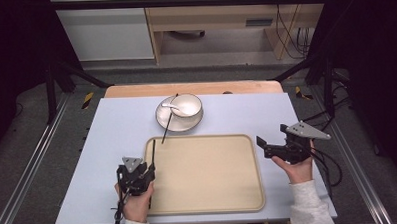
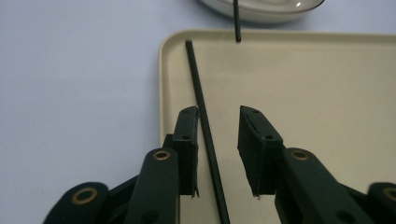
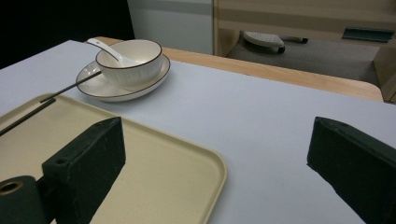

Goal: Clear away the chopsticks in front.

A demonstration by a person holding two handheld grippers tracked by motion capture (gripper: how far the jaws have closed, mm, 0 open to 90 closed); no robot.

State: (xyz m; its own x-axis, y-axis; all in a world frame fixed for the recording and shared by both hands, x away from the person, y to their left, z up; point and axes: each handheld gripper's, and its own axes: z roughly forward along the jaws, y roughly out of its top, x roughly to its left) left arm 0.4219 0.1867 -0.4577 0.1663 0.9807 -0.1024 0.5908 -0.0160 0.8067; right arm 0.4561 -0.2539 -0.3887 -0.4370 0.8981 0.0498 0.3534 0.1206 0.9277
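A black chopstick (image 1: 153,152) lies along the left edge of the beige tray (image 1: 208,174). My left gripper (image 1: 144,170) stands over its near end, open. In the left gripper view that chopstick (image 2: 198,88) runs between the jaws of the left gripper (image 2: 219,126), close beside the left one, with a wide gap to the right one. A second chopstick (image 1: 168,120) leans from the plate (image 1: 179,125) down to the tray's far rim. A white bowl (image 1: 187,105) with a spoon (image 1: 170,107) sits on the plate. My right gripper (image 1: 263,145) hovers right of the tray, open and holding nothing.
The pale blue table top (image 1: 112,125) has bare room left and right of the tray. In the right gripper view the bowl (image 3: 133,56) and plate (image 3: 116,88) stand at far left, past the tray's corner (image 3: 205,158). A wooden strip (image 1: 193,88) borders the far edge.
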